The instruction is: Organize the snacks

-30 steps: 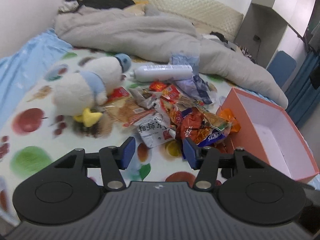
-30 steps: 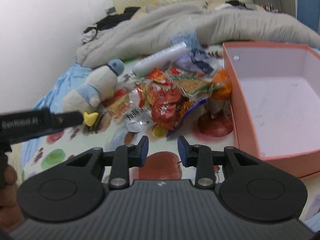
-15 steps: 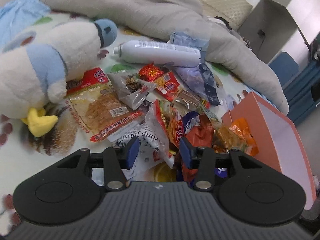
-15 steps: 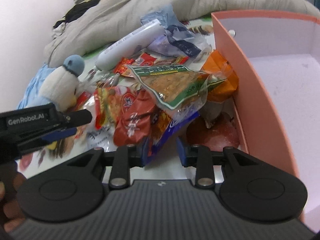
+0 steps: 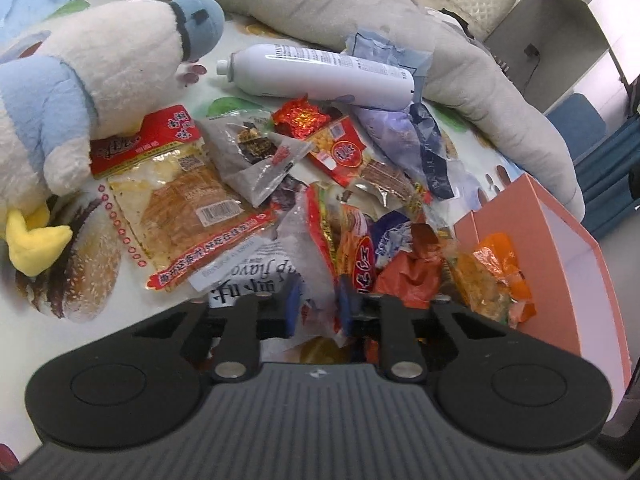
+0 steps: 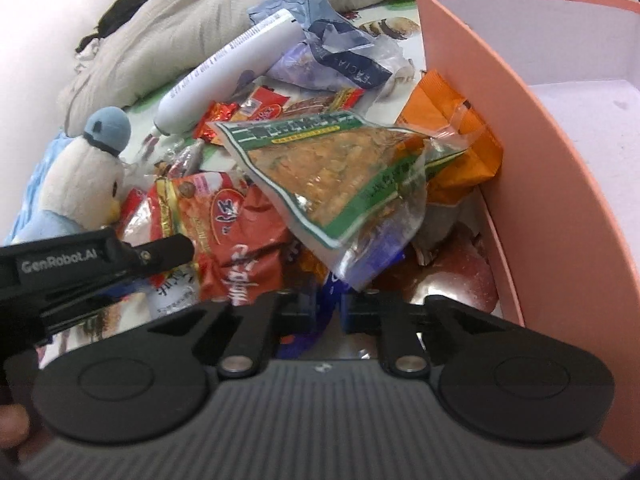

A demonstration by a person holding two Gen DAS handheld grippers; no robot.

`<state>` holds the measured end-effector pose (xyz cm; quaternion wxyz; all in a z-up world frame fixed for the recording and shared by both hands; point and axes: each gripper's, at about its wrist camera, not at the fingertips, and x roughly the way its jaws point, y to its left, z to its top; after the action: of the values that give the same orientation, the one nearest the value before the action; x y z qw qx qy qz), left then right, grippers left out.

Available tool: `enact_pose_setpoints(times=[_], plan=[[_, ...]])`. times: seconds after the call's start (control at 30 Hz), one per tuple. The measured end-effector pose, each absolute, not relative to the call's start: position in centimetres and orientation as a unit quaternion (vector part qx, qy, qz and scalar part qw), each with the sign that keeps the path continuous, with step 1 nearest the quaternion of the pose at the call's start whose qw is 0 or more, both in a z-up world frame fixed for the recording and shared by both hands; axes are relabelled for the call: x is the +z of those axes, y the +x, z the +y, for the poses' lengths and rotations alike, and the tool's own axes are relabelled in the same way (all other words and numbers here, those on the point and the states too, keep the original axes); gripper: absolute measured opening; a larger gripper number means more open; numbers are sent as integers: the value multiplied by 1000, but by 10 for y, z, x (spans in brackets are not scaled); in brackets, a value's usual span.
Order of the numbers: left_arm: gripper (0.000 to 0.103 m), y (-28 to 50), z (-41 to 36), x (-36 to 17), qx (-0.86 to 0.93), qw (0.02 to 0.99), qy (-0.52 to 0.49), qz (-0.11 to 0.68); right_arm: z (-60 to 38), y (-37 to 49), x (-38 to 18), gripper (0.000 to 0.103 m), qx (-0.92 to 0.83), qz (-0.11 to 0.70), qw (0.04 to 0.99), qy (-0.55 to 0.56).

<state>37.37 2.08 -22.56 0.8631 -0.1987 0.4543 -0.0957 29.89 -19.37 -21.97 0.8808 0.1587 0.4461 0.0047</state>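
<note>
From the left wrist view, the left gripper (image 5: 318,308) sits low at the near edge of the snack pile (image 5: 340,208), its jaws narrowly parted with a white printed packet (image 5: 256,276) and the clear edge of another wrapper between them; whether they pinch anything cannot be told. A plush penguin (image 5: 80,92) crowds the left side, a white spray bottle (image 5: 320,74) lies across the far edge, and the grey blanket (image 5: 460,64) rises behind. The pink box (image 5: 560,260) stands at the right, an orange packet (image 5: 496,276) pressed against its wall. From the right wrist view, the right gripper (image 6: 328,308) has its jaws nearly together around a blue wrapper (image 6: 332,280) edge, grip uncertain. A green-edged clear bag (image 6: 332,176) tops the pile just beside the box wall (image 6: 520,160); the box interior is open room.
</note>
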Motion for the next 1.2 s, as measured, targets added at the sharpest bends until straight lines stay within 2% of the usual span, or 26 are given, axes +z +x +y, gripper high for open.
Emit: enact_pose_setpoints(times=[0.07,0.13,0.53,0.8,0.97,1.2], plan=[[9,368,23,-224,-102,865,-208,446,-193,294,-217,6,7,437,887,148],[6,362,23,-219,-106,866,-211,440,-196,288,-214,6,12,432,888,155],[5,266,41,-195,-59,878,-261,397,-200,222,-193,3,42,395,910,118],[5,194,41,-196,-45,869,-254,422,-207,160,-189,3,20,413,900,140],[5,166,47,-220,-33,828,-318,460,-210,123,-192,3,15,430,889,160],[5,141,40,-229,-31,826,-295,479,-205,78,-200,3,13,443,882,159]])
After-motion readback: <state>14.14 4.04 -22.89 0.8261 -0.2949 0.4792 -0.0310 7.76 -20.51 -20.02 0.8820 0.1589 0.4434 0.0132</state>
